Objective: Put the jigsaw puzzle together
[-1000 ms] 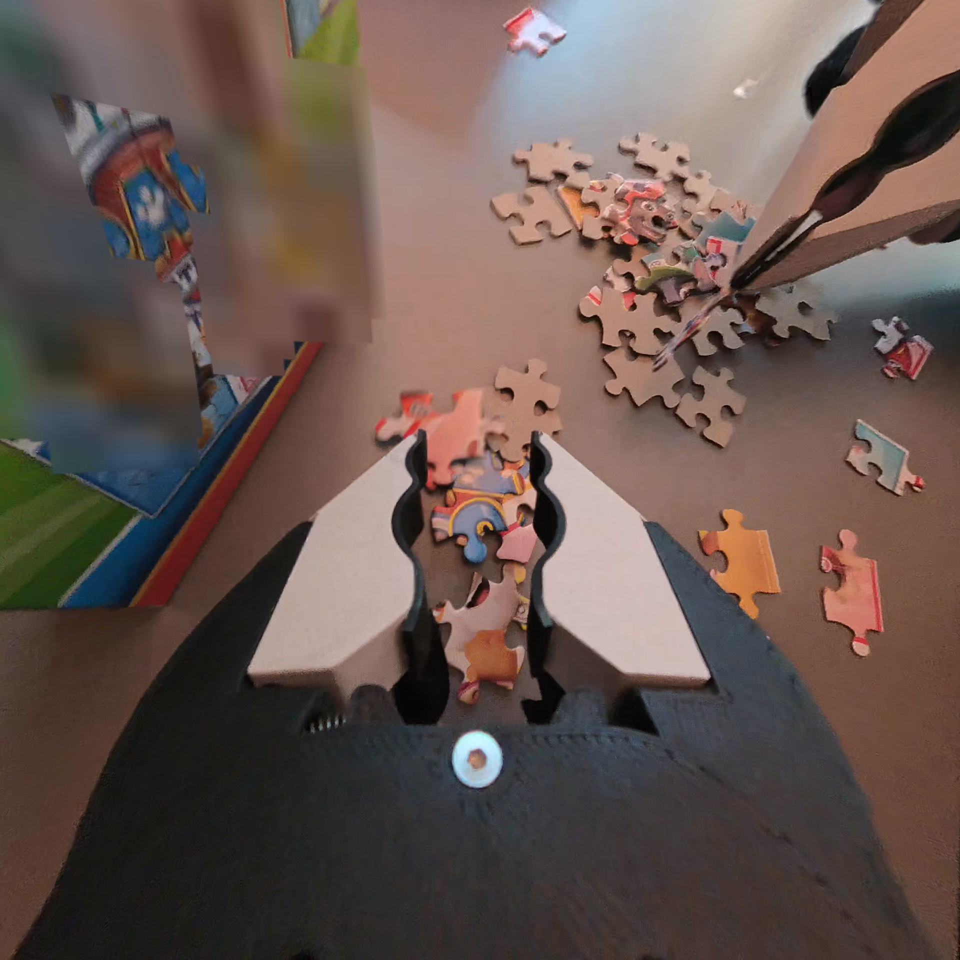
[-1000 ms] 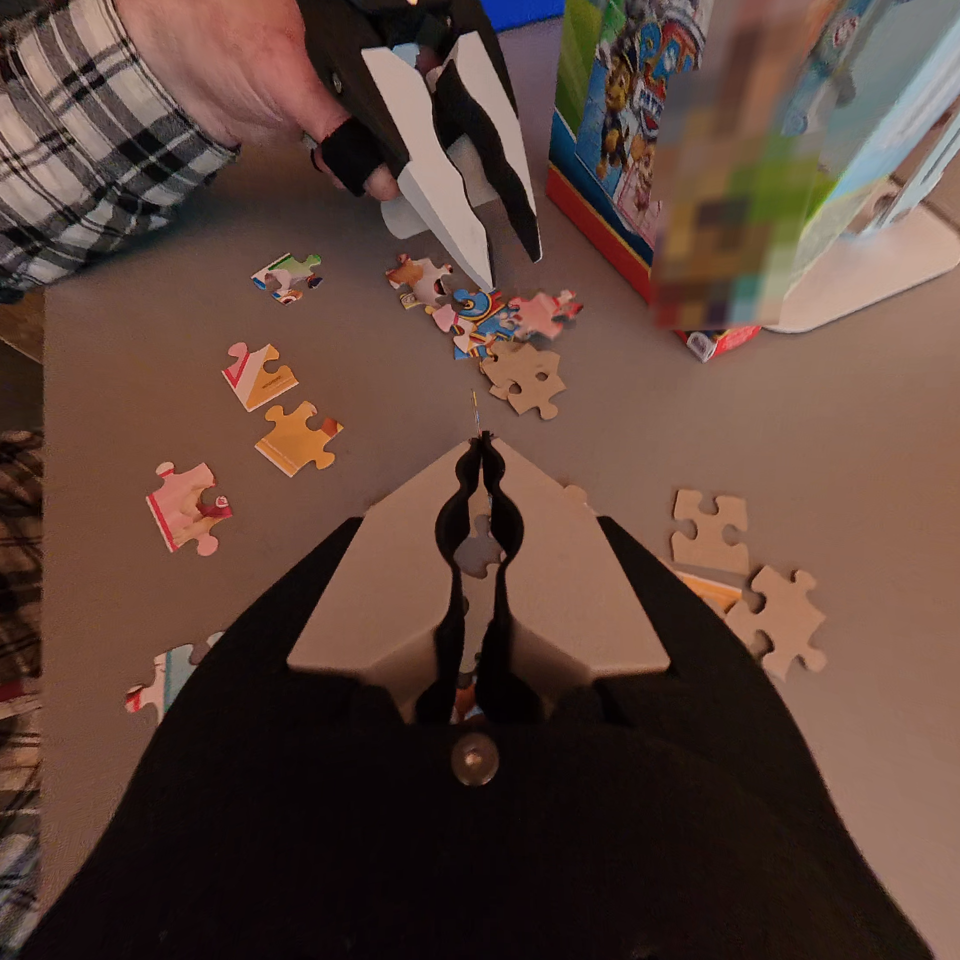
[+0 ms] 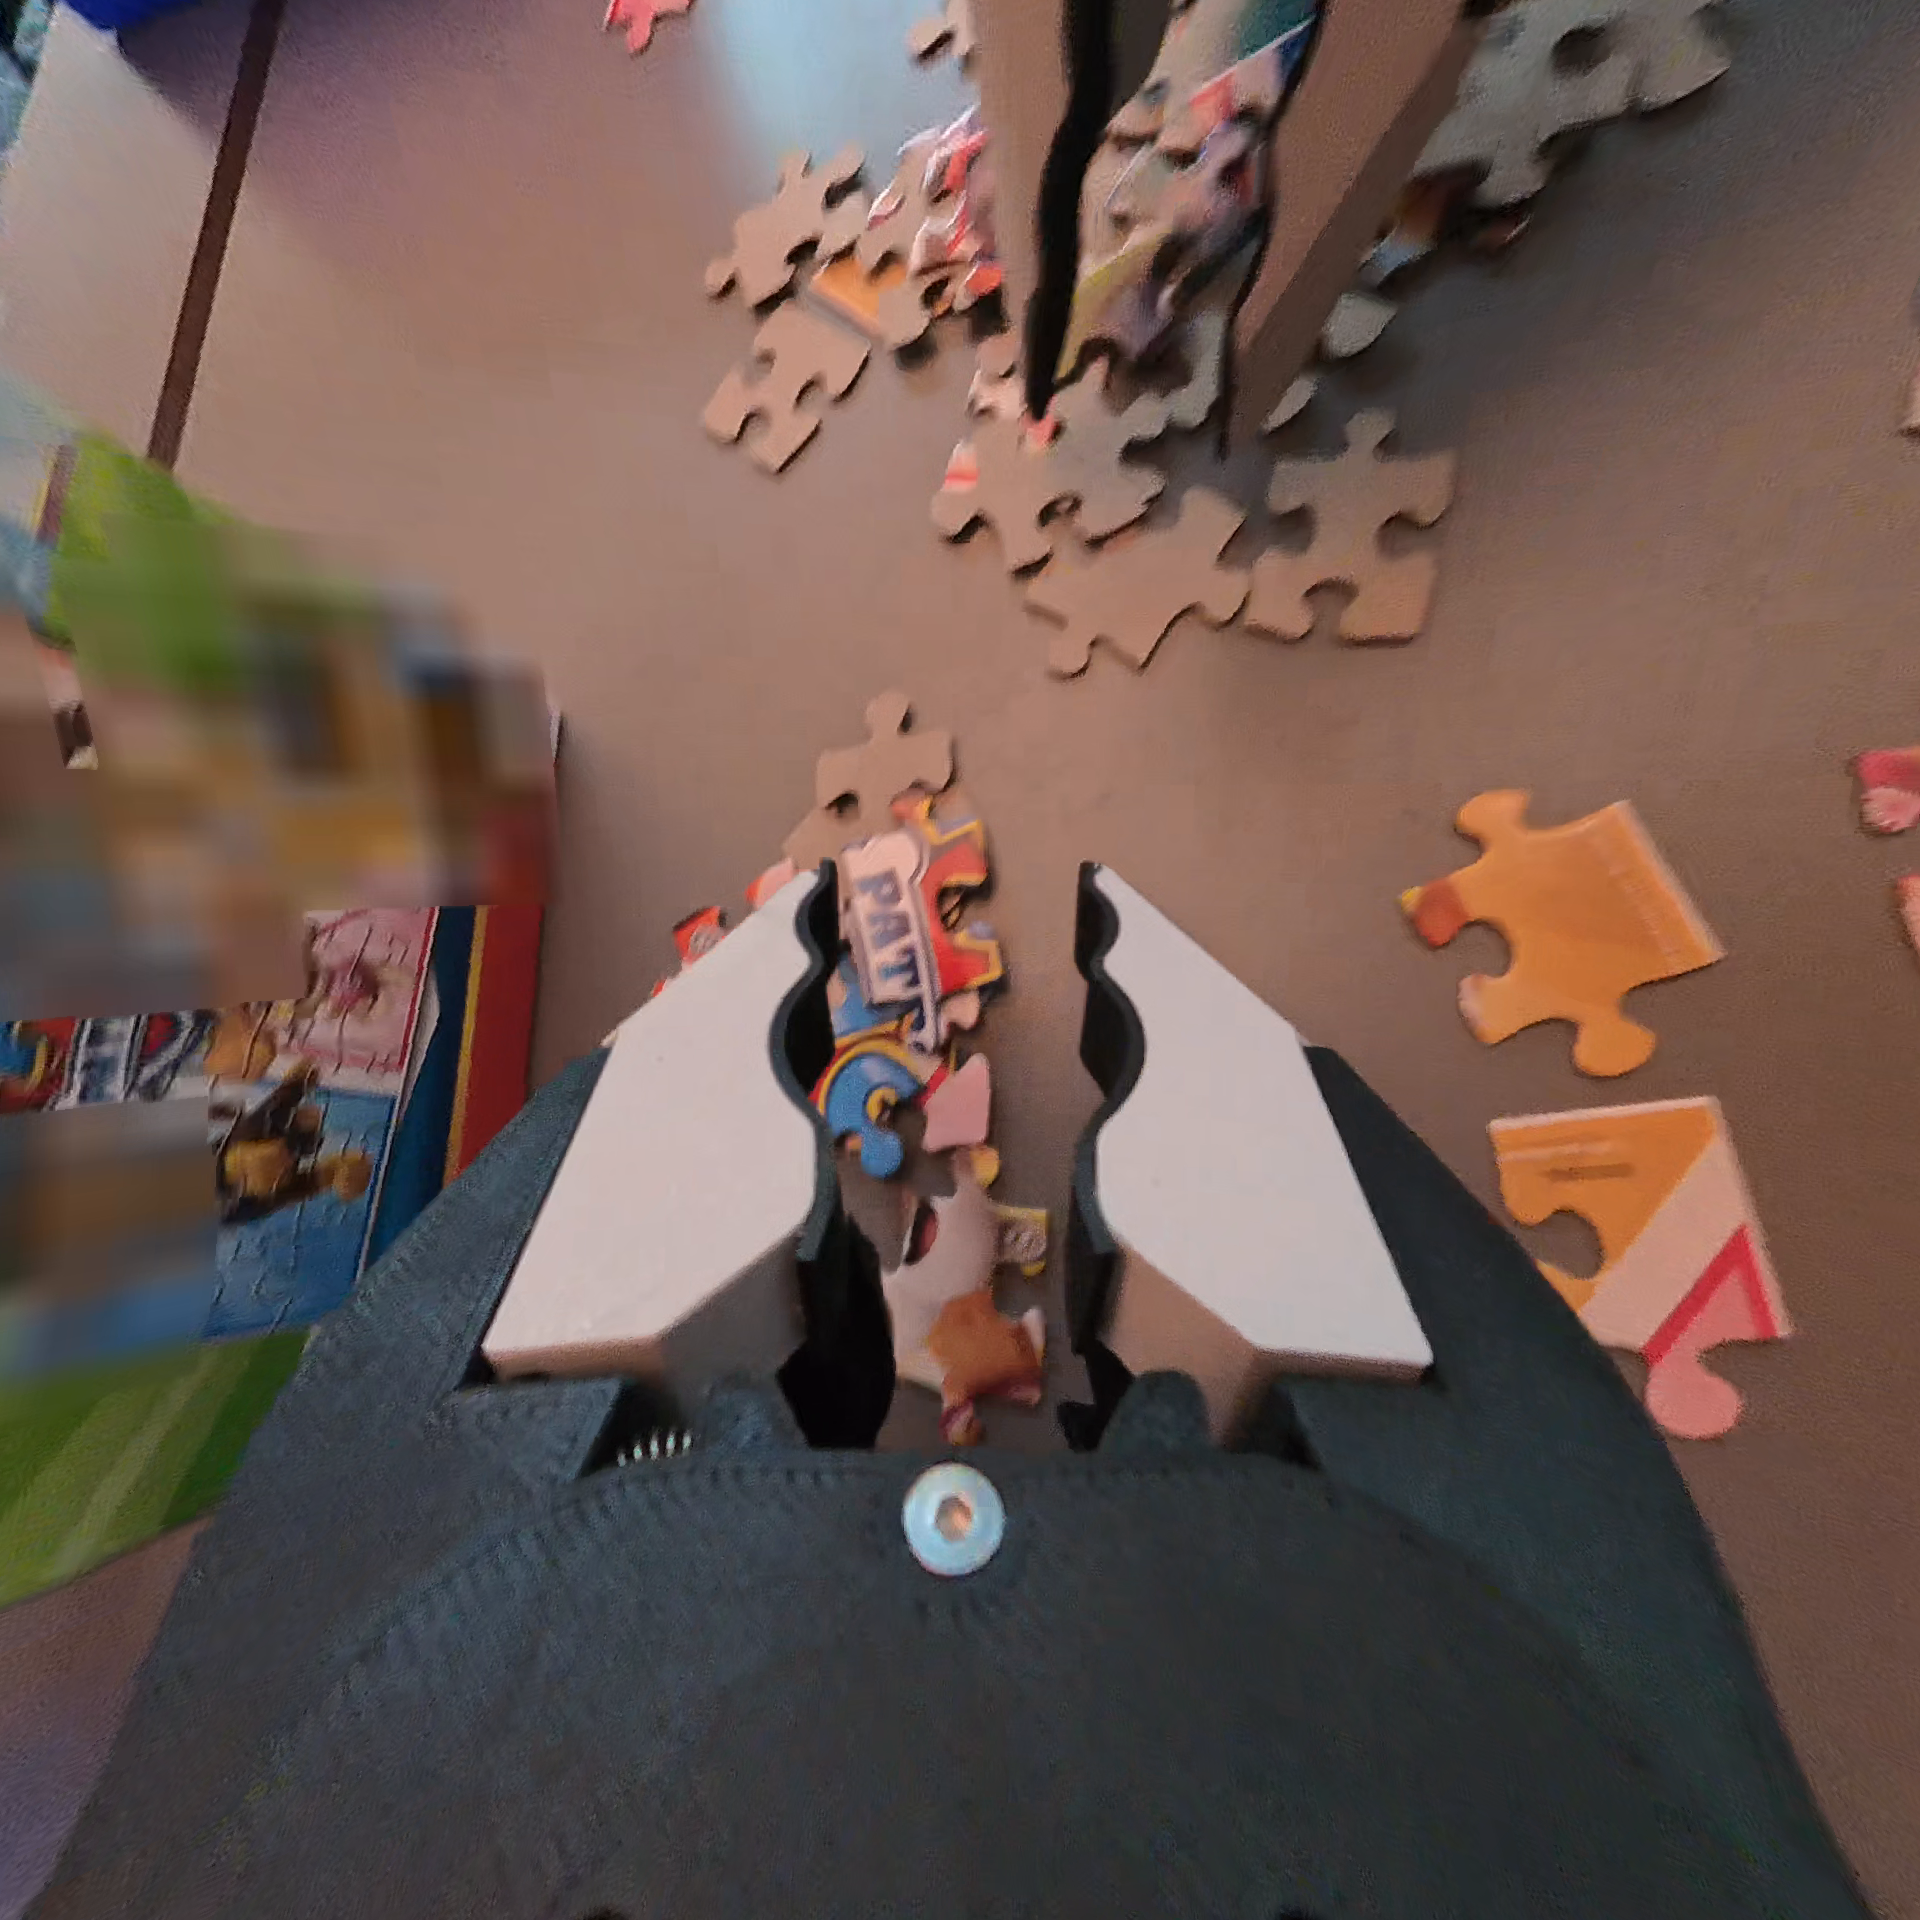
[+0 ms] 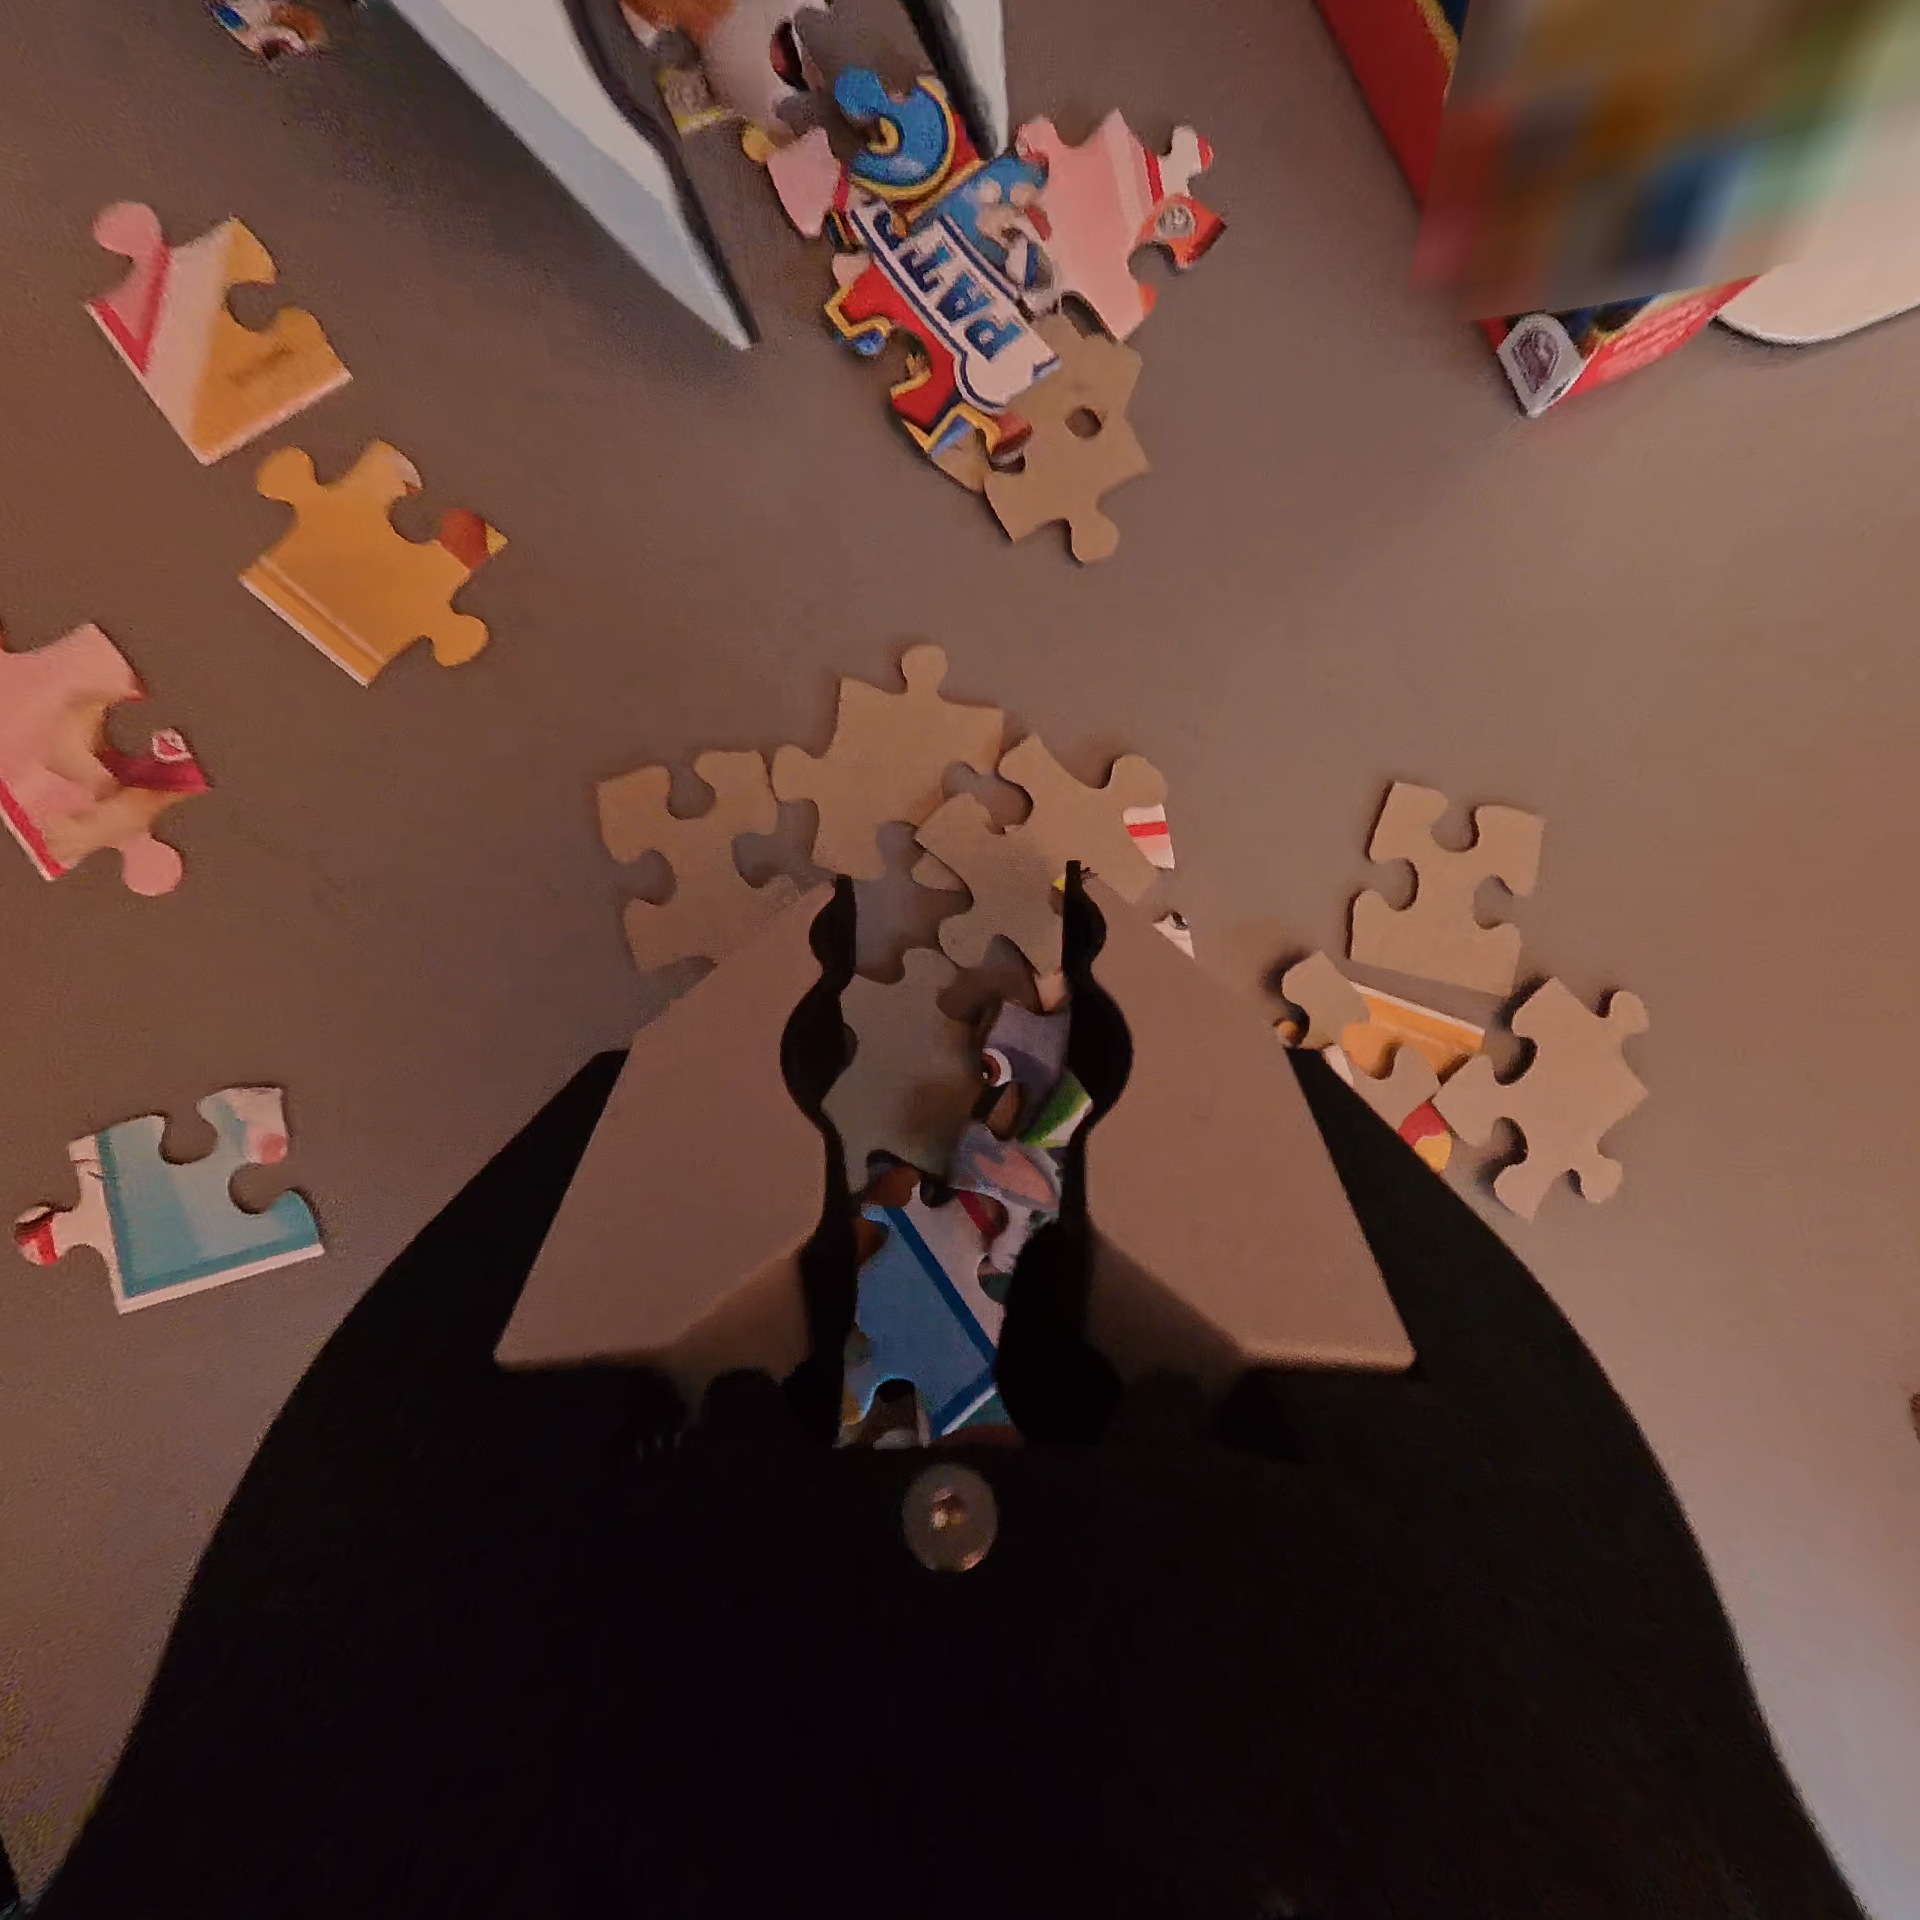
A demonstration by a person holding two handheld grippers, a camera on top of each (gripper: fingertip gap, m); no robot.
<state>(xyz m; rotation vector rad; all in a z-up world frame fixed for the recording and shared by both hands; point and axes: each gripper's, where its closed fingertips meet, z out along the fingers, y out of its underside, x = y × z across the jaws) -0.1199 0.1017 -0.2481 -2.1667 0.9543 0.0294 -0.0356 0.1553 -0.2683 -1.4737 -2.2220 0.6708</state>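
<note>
My left gripper (image 3: 956, 883) is open and empty, low over a joined cluster of coloured puzzle pieces (image 3: 914, 987) on the brown table. The cluster also shows in the right wrist view (image 4: 935, 270), with the left gripper's fingers (image 4: 582, 135) on either side of it. My right gripper (image 4: 956, 883) is open and empty over a pile of mostly face-down brown pieces (image 4: 894, 758). A blue coloured piece (image 4: 914, 1309) lies between its jaws. In the left wrist view the right gripper (image 3: 1138, 416) hangs over that pile (image 3: 1143, 582).
Loose face-up pieces lie around: two orange ones (image 3: 1558, 935) (image 3: 1631, 1236), also seen as (image 4: 208, 322) (image 4: 364, 561), a pink one (image 4: 73, 748) and a teal one (image 4: 177, 1195). The puzzle box (image 3: 436, 1039) stands at the left, (image 4: 1558, 353) in the right wrist view. More brown pieces (image 4: 1455, 894) lie at the right. Left tips to right tips: about 11 centimeters.
The right gripper was shut and is now open, lower over the pile. The left gripper has opened wider and come down closer to the coloured cluster.
</note>
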